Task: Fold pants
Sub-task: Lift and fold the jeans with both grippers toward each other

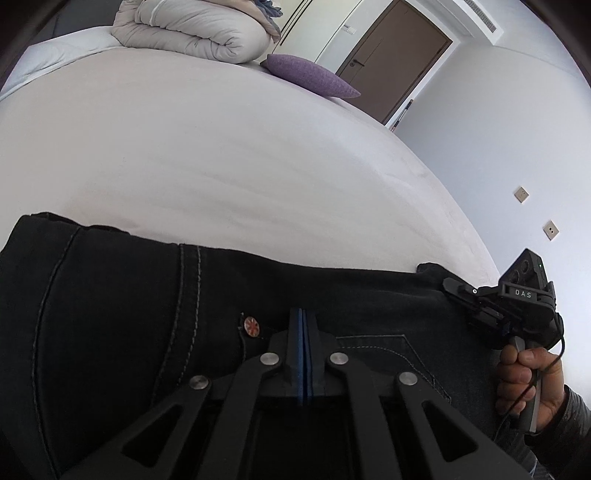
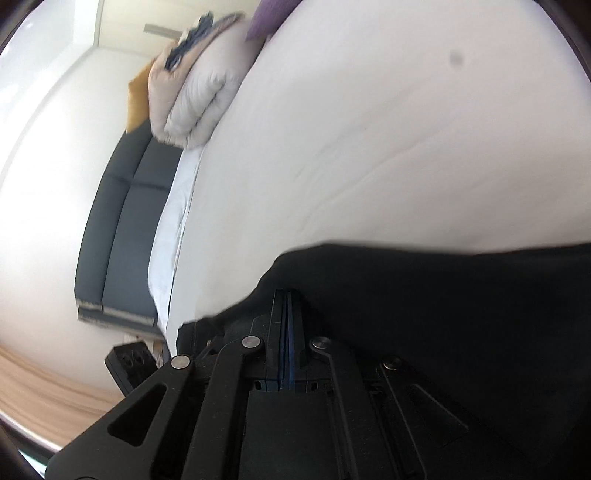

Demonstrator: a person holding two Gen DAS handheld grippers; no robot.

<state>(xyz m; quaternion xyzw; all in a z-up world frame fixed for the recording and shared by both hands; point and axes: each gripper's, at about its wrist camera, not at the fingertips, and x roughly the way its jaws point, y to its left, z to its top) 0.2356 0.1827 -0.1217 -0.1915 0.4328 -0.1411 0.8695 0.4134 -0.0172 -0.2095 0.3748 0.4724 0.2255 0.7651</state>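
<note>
Black jeans (image 1: 129,314) with grey stitching and a small red button lie on the white bed (image 1: 221,166). My left gripper (image 1: 303,314) is shut, its blue pads pressed together over the waistband area; whether fabric sits between them is hard to tell. My right gripper (image 1: 452,286) shows at the right edge of the jeans, held by a hand, pinching the fabric edge. In the right wrist view the right gripper (image 2: 286,295) is shut on a fold of the black jeans (image 2: 443,314), which drape over its fingers.
A rolled grey duvet (image 1: 192,29) and a purple pillow (image 1: 310,75) lie at the far end of the bed. A brown door (image 1: 395,55) and a white wall are beyond. A dark headboard (image 2: 122,229) and wooden floor (image 2: 44,384) show in the right wrist view.
</note>
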